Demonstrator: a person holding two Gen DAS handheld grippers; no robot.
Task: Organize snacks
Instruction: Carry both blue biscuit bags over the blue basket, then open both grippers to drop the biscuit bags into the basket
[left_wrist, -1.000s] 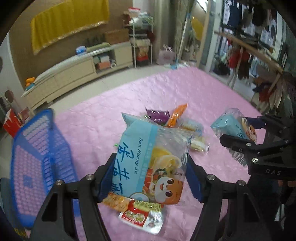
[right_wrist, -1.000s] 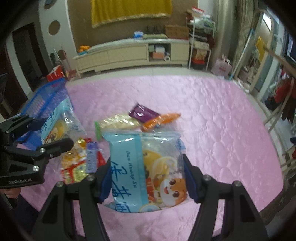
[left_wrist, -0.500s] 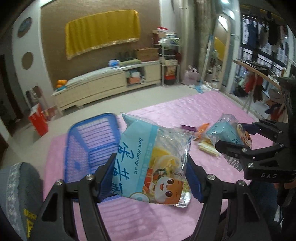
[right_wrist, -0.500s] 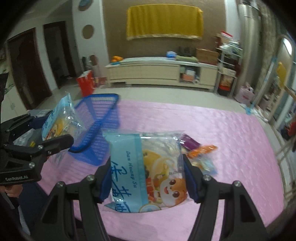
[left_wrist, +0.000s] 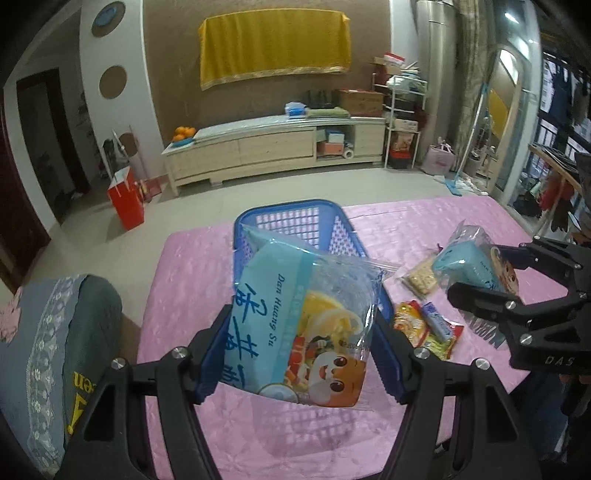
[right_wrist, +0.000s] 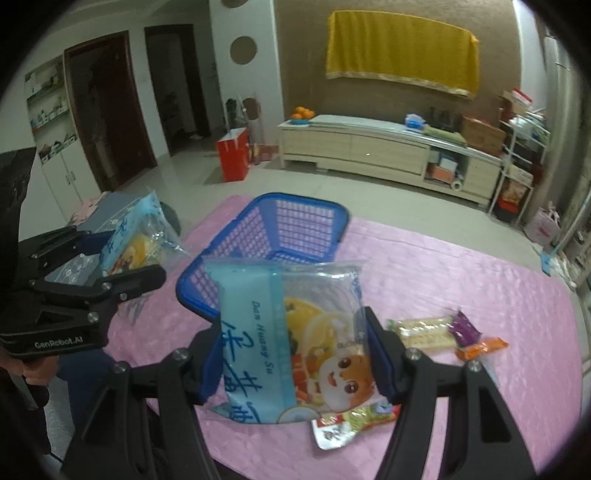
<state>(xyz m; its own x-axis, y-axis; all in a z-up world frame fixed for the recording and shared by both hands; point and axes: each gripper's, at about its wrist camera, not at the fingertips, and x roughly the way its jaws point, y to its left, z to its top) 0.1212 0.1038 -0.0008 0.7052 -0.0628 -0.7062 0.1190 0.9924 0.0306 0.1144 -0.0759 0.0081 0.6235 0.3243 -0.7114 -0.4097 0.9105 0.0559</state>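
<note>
Each hand-held gripper, left (left_wrist: 301, 349) and right (right_wrist: 291, 356), clamped a blue snack bag (left_wrist: 295, 325) at frame centre; next, release into the blue basket (left_wrist: 291, 218).

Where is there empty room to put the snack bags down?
The blue basket looks empty. Bare pink cloth lies between the basket and the cracker pack. It is crowded around the purple packet, orange packet and red noodle pack.

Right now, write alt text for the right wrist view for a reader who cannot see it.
The right gripper holds a light blue snack bag in front of an empty blue basket on a pink tablecloth. At left, the left gripper holds a matching bag; several small snack packets lie at right.
</note>
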